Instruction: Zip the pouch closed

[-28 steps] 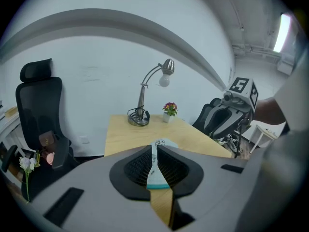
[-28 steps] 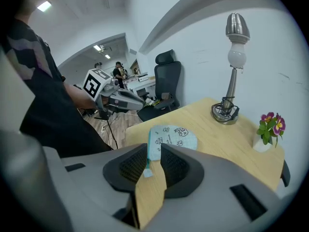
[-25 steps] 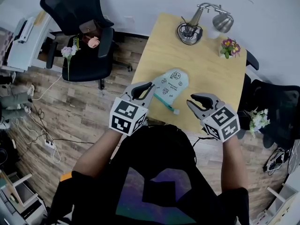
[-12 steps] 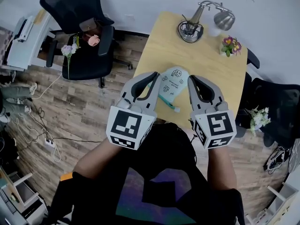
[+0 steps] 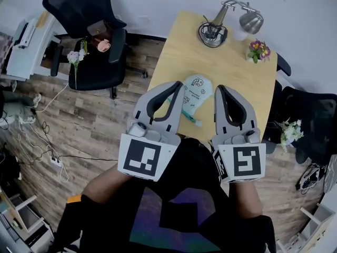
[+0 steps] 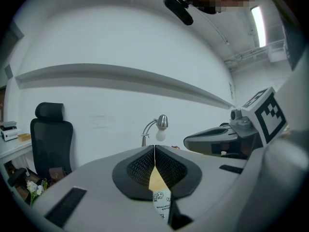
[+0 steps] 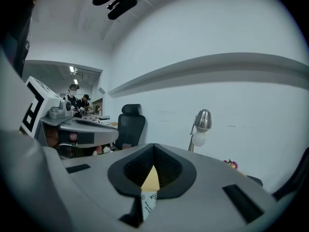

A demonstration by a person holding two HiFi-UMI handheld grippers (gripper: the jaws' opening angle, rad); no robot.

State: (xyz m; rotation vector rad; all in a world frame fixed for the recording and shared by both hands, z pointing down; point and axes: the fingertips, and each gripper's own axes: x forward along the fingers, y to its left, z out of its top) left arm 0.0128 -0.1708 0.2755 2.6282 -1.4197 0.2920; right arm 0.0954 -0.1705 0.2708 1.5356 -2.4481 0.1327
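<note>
A pale mint pouch [image 5: 196,95] with small cartoon prints lies flat on the wooden table [image 5: 231,73], a teal zipper strip [image 5: 188,117] along its near edge. Both grippers hang above it, apart from it, one on each side. My left gripper [image 5: 174,86] is shut, tips meeting, with nothing between them [image 6: 154,149]. My right gripper [image 5: 223,89] is shut and empty too [image 7: 154,146]. A slice of the pouch [image 6: 161,204] shows below the left jaws, and likewise under the right jaws the pouch [image 7: 148,202] peeks through.
A chrome desk lamp [image 5: 213,33] and a small pot of flowers [image 5: 258,51] stand at the table's far edge. A black office chair [image 5: 89,41] is to the left, another dark chair [image 5: 310,120] to the right. Wooden floor lies around the table.
Both grippers rose from the table edge toward the camera and levelled out. The right jaws went from wide open to shut; the left jaws closed the last bit.
</note>
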